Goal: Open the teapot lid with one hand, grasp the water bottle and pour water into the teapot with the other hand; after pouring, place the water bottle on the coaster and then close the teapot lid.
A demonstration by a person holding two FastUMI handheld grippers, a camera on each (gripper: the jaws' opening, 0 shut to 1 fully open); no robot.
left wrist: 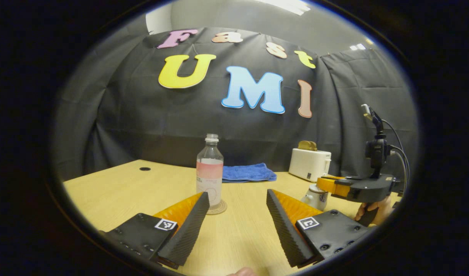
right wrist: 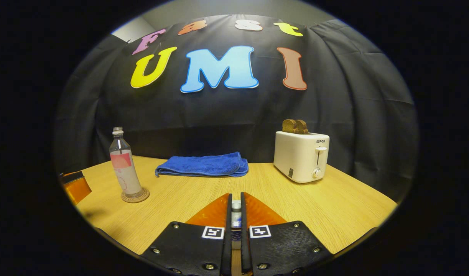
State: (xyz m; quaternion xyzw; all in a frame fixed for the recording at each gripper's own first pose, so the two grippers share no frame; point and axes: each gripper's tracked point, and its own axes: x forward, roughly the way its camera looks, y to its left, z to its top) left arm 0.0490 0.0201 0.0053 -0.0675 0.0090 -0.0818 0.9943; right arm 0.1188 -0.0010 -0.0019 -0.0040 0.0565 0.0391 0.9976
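A clear plastic water bottle [left wrist: 209, 170] stands upright and uncapped on a round coaster [left wrist: 218, 208] on the pale wood-grain worktop [left wrist: 115, 188]; its wrap label shows a pink upper band over a white lower part, with print too small to make out; the left gripper [left wrist: 238, 218] sits low over the worktop just short of it, its fingers spread wide and holding nothing. To the right in the left gripper view, a small white teapot [left wrist: 315, 197] with blue markings stands on the worktop, its top partly hidden by the right gripper [left wrist: 330, 184], which a hand [left wrist: 374, 212] holds from below. In the right gripper view, the right gripper [right wrist: 236, 214] has its fingers drawn close together on a small pale knob [right wrist: 236, 207] between them, apparently the teapot lid's, though the lid itself is hidden. A folded blue towel [right wrist: 203, 165] lies at the back of the worktop; beside it to the right stands a white toaster [right wrist: 301, 156] carrying a short brand word in dark capitals near its top edge, with two brown slices of toast [right wrist: 295, 126] standing in its slots; square black-and-white markers sit on both grippers.
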